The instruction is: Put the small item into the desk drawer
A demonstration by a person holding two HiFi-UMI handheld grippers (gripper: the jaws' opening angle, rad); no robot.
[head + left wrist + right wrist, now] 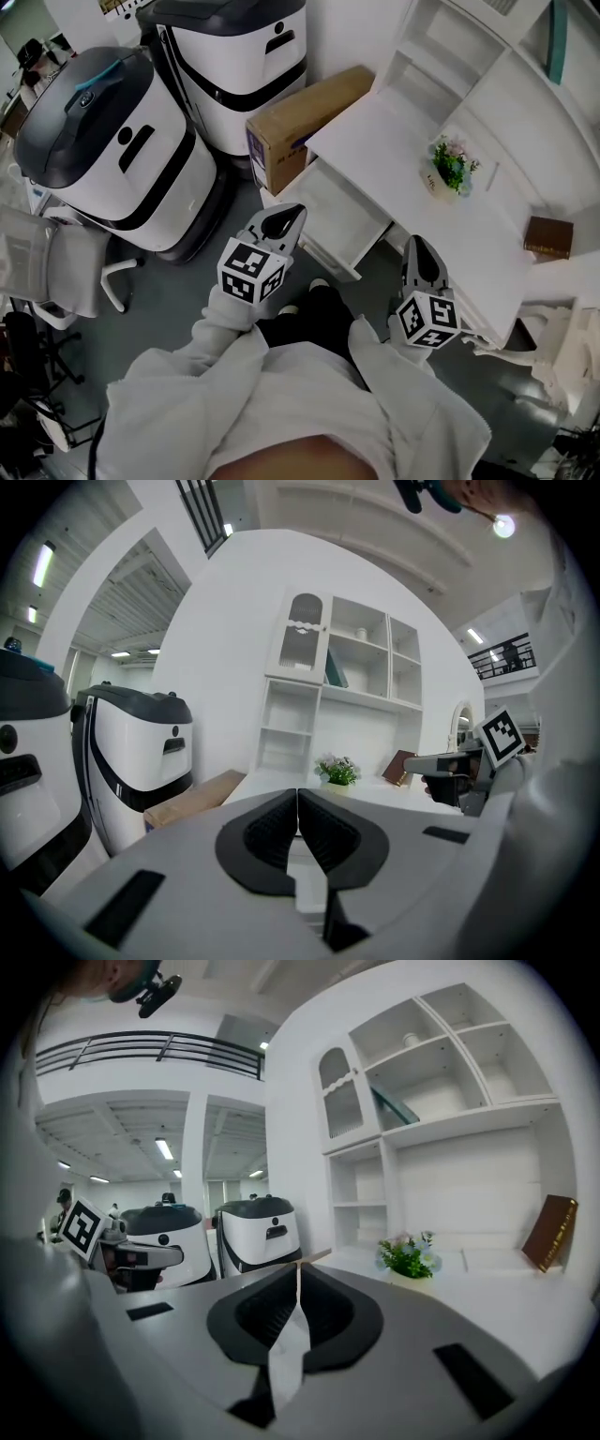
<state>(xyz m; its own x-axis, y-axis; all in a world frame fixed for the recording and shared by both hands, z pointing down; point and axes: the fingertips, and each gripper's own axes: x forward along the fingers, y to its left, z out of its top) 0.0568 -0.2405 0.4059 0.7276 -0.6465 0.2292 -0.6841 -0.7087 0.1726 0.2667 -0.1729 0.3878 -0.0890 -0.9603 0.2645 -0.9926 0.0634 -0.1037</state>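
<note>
White sleeves carry the left gripper and right gripper, each with jaws pressed together, empty. The small potted plant stands at two o'clock near the desk back edge. The open drawer juts out at twelve, with grey floor before it.

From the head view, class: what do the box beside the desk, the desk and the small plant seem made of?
The box looks like plain brown cardboard: matte, with straight creased edges. The desk looks like white-painted wood or board with a smooth, even finish; which of the two is unclear. The plant shows green leaves and pale flowers; real or artificial cannot be told.
</note>
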